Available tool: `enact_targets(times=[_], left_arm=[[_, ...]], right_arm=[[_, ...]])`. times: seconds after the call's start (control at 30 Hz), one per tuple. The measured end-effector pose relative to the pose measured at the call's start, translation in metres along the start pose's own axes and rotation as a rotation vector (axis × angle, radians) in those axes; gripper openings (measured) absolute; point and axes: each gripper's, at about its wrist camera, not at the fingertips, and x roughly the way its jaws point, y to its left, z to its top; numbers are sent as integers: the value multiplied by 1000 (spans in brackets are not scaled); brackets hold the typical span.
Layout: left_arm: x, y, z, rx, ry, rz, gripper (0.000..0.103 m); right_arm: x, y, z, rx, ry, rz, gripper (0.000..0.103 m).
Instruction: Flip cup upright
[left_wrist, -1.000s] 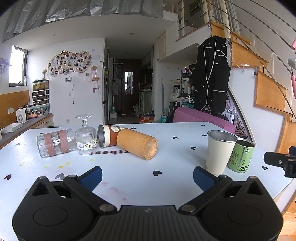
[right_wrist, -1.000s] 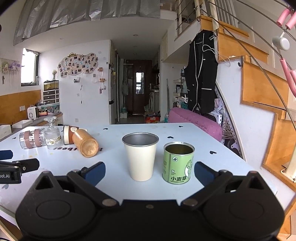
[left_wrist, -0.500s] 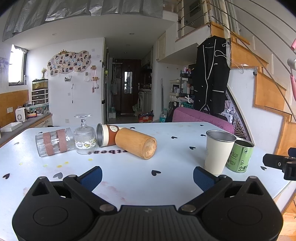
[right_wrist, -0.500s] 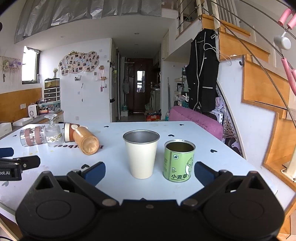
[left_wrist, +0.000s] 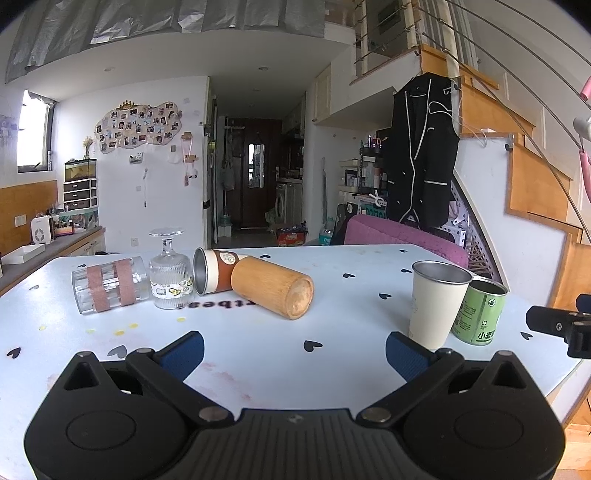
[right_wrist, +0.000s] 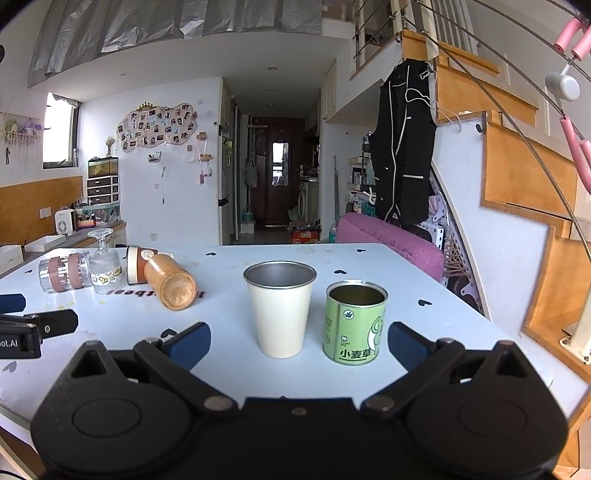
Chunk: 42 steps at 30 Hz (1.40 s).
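A wooden cup (left_wrist: 275, 286) lies on its side on the white table (left_wrist: 258, 354), base toward me; it also shows in the right wrist view (right_wrist: 170, 282). A brown-sleeved metal cup (left_wrist: 213, 270) lies behind it, a clear glass with brown bands (left_wrist: 109, 288) lies at the left, and a stemmed glass (left_wrist: 169, 275) stands upside down between them. A cream metal cup (right_wrist: 279, 308) and a green tin (right_wrist: 354, 321) stand upright. My left gripper (left_wrist: 294, 350) is open and empty, short of the lying cups. My right gripper (right_wrist: 299, 341) is open and empty before the cream cup.
The table's right edge (right_wrist: 509, 332) runs near the green tin. A purple chair back (right_wrist: 391, 245) stands behind the table. A wooden staircase (right_wrist: 517, 177) rises at the right. A counter (left_wrist: 44, 247) is at the far left.
Both views have shifted only slightly; the cups sit a little lower in the right wrist view. Nothing on the table has moved. Both grippers stay open.
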Motion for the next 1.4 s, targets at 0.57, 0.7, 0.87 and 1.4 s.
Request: enact_targets(times=[0.57, 0.7, 0.87, 1.4], left_arm=[[-2, 1, 2, 1, -1, 2, 103], [-2, 1, 2, 0, -1, 2, 103], [-2, 1, 1, 1, 0, 3, 103], [-2, 1, 2, 1, -1, 0, 103]], right_arm=[[0, 2, 2, -6, -3, 2, 103], [0, 2, 1, -5, -3, 2, 103], [0, 2, 1, -6, -3, 3, 103], [0, 3, 1, -5, 1, 0, 103]])
